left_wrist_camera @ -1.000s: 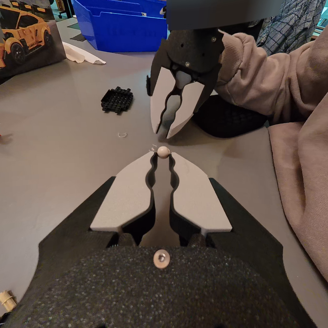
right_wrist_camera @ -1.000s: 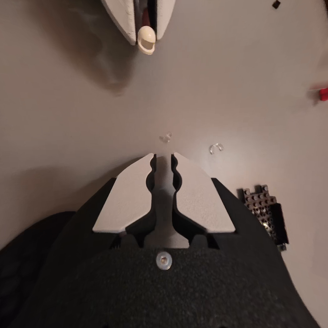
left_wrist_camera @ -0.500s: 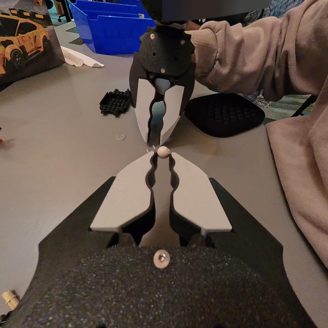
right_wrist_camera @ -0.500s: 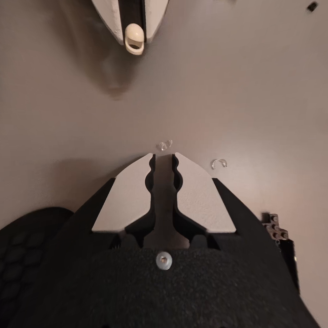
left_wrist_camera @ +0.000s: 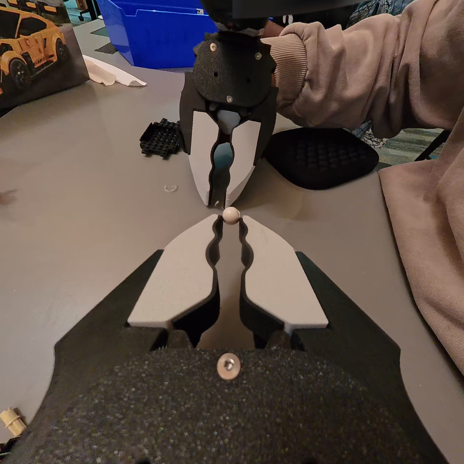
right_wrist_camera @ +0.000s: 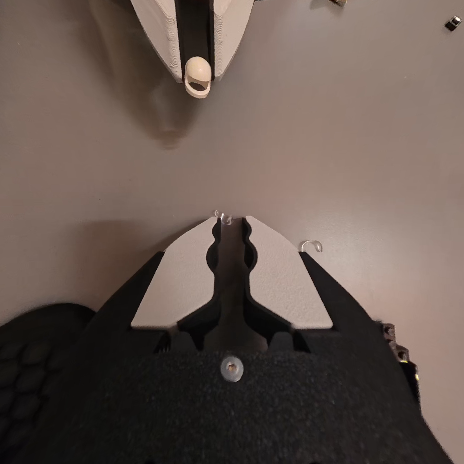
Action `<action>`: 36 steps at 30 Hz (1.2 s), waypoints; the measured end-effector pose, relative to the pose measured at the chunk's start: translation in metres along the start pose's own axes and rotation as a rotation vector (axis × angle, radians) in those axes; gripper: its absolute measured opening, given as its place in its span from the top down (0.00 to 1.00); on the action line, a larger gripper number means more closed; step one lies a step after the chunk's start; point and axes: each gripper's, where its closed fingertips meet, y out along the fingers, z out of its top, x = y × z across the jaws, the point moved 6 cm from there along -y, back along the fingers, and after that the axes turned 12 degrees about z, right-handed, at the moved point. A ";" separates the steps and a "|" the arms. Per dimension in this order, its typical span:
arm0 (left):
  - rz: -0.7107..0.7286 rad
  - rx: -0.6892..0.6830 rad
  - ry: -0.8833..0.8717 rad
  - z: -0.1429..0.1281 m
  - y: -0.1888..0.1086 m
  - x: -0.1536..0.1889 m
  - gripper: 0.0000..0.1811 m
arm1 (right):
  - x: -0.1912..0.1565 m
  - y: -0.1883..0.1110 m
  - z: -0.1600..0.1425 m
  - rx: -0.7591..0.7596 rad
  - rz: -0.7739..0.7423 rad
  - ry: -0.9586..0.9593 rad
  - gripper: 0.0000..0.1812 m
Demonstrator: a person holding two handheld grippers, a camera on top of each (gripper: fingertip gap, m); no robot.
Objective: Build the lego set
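Observation:
My left gripper (left_wrist_camera: 231, 218) is shut on a small cream helmet piece (left_wrist_camera: 231, 215), held at its fingertips just above the grey table. The helmet also shows in the right wrist view (right_wrist_camera: 198, 75), with its opening facing my right gripper. My right gripper (right_wrist_camera: 231, 220) is slightly open and low over the table, with a tiny clear visor piece (right_wrist_camera: 224, 218) lying between its fingertips, close to the left one. In the left wrist view my right gripper (left_wrist_camera: 218, 204) points down just beyond the helmet.
A second clear curved piece (right_wrist_camera: 311, 244) lies right of the right gripper. A black studded chassis (left_wrist_camera: 160, 140), a black mat (left_wrist_camera: 321, 155), a blue bin (left_wrist_camera: 155, 32), the set's box (left_wrist_camera: 32, 57) and torn paper (left_wrist_camera: 110, 75) lie farther off. A person's sleeve (left_wrist_camera: 364, 75) covers the right side. Spacing between my two grippers at the tips: around 8 centimetres.
My right gripper has moved toward the left gripper and down over the clear visor piece, which now sits between its tips. The left gripper keeps the helmet still.

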 end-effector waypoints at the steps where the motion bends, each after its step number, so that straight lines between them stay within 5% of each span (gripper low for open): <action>1: -0.001 0.000 0.001 0.000 0.000 0.000 0.93 | 0.000 0.000 -0.001 0.000 -0.005 0.003 0.91; 9: -0.002 -0.004 0.006 0.000 0.000 0.001 0.93 | -0.002 -0.007 -0.006 -0.001 -0.068 0.056 0.90; 16: -0.007 0.007 -0.002 0.001 0.000 0.002 0.93 | 0.021 -0.029 -0.008 0.056 -0.290 0.107 0.91; 30: 0.039 -0.022 -0.007 -0.001 -0.005 -0.009 0.93 | 0.053 -0.019 0.023 -0.779 0.073 -0.102 0.87; 36: 0.096 0.037 -0.046 0.002 -0.032 -0.033 0.93 | 0.055 -0.007 0.032 -0.962 0.074 -0.068 0.89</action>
